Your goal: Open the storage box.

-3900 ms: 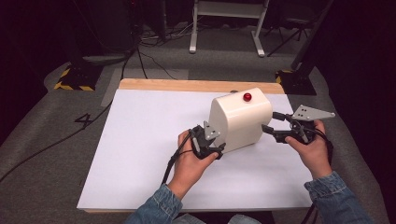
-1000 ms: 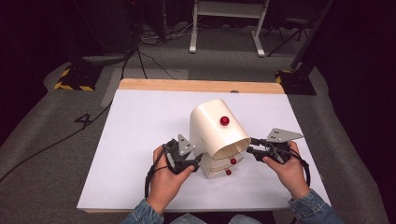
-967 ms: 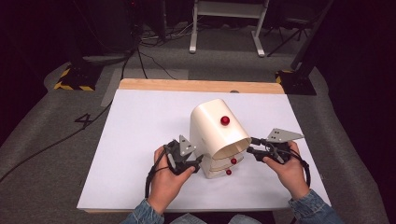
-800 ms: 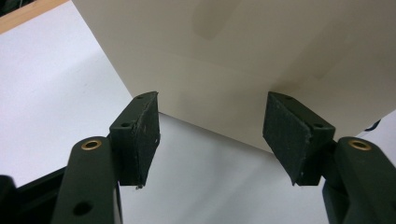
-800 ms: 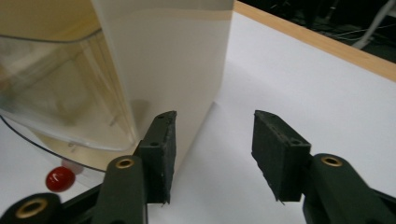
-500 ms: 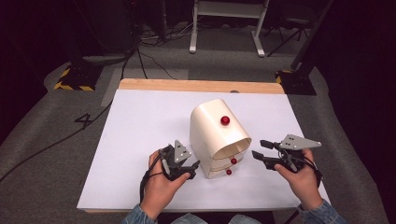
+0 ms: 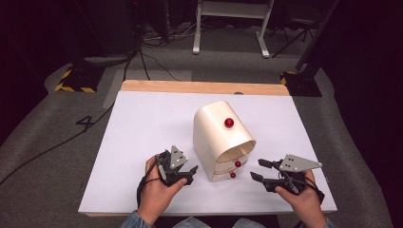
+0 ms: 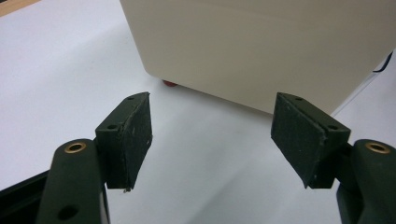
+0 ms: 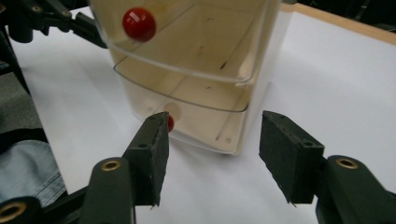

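Cream plastic, a small drawer cabinet (image 7: 221, 140) with red knobs (image 7: 229, 123) is stood near the middle of the white worktop (image 7: 142, 123), its drawer fronts turned toward the person. Both claws are drawn back from it, one on each side. The left claw (image 7: 190, 174) is seen just beside the cabinet's left wall, its jaws just opened and spread with nothing between them. The right claw (image 7: 259, 170) is held near the lower right corner, spread too, nothing gripped, bare worktop between its pads (image 9: 159, 154).
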Demonstrator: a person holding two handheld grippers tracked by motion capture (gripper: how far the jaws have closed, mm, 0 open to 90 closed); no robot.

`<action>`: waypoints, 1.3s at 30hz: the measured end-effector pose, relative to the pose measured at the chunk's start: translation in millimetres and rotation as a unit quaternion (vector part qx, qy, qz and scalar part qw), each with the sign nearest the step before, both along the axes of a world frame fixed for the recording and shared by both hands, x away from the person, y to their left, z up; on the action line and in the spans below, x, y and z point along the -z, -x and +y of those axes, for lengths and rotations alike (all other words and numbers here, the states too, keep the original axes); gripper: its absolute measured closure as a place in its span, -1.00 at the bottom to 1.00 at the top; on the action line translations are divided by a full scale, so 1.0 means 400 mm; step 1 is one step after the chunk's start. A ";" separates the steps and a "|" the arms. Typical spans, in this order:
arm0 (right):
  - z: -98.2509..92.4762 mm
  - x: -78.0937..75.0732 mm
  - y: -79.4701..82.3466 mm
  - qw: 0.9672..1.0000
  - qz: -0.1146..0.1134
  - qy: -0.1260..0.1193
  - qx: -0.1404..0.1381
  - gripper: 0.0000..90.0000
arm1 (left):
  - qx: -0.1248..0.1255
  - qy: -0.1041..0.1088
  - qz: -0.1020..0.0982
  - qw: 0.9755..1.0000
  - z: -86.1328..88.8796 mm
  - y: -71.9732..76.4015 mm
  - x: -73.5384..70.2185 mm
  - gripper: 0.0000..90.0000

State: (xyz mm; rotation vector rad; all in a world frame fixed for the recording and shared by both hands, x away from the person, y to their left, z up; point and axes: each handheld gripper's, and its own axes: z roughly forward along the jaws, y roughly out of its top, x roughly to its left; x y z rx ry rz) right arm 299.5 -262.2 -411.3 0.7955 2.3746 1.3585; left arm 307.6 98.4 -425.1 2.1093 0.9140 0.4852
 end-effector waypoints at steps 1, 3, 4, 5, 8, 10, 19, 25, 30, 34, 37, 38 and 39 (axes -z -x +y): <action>0.005 0.011 0.004 1.000 0.001 0.001 -0.003 -0.04 | 0.001 0.000 -0.001 1.000 -0.001 0.001 0.001 -0.34; 0.011 0.022 0.007 1.000 0.002 0.001 -0.004 -0.07 | 0.002 -0.001 -0.001 1.000 -0.002 0.003 0.002 -0.35; 0.014 0.028 0.009 1.000 0.002 0.000 -0.003 -0.08 | 0.004 -0.001 -0.001 1.000 -0.004 0.004 0.004 -0.35; 0.018 0.034 0.011 1.000 0.001 -0.001 -0.001 -0.10 | 0.004 -0.001 -0.001 1.000 -0.004 0.004 0.004 -0.35; 0.034 0.054 0.020 1.000 -0.008 0.007 0.004 -0.10 | 0.008 -0.004 0.002 1.000 -0.007 0.003 0.010 -0.35; 0.046 0.068 0.025 1.000 -0.017 0.014 0.007 -0.11 | 0.008 -0.006 0.003 1.000 -0.006 0.003 0.017 -0.36; 0.083 0.113 0.018 0.999 -0.030 0.032 0.023 0.02 | -0.004 -0.024 0.037 0.999 0.043 -0.018 0.088 -0.43; 0.094 0.117 0.007 0.999 -0.019 0.018 0.027 0.22 | -0.017 -0.027 0.044 0.999 0.064 -0.027 0.112 -0.44; 0.100 0.115 0.010 1.000 -0.009 -0.001 0.009 0.34 | -0.024 -0.032 0.045 0.998 0.077 -0.031 0.124 -0.45; 0.127 0.123 0.019 1.000 -0.009 0.012 -0.005 0.41 | -0.030 -0.037 0.042 0.998 0.084 -0.037 0.133 -0.45; 0.139 0.126 0.023 1.000 -0.014 0.020 -0.002 0.52 | -0.031 -0.040 0.042 0.998 0.085 -0.038 0.136 -0.46; 0.139 0.126 0.023 1.000 -0.014 0.020 -0.002 0.52 | -0.031 -0.042 0.042 0.998 0.086 -0.039 0.138 -0.46; 0.139 0.125 0.021 1.000 -0.009 0.015 0.007 0.61 | -0.031 -0.037 0.044 0.998 0.088 -0.041 0.140 -0.48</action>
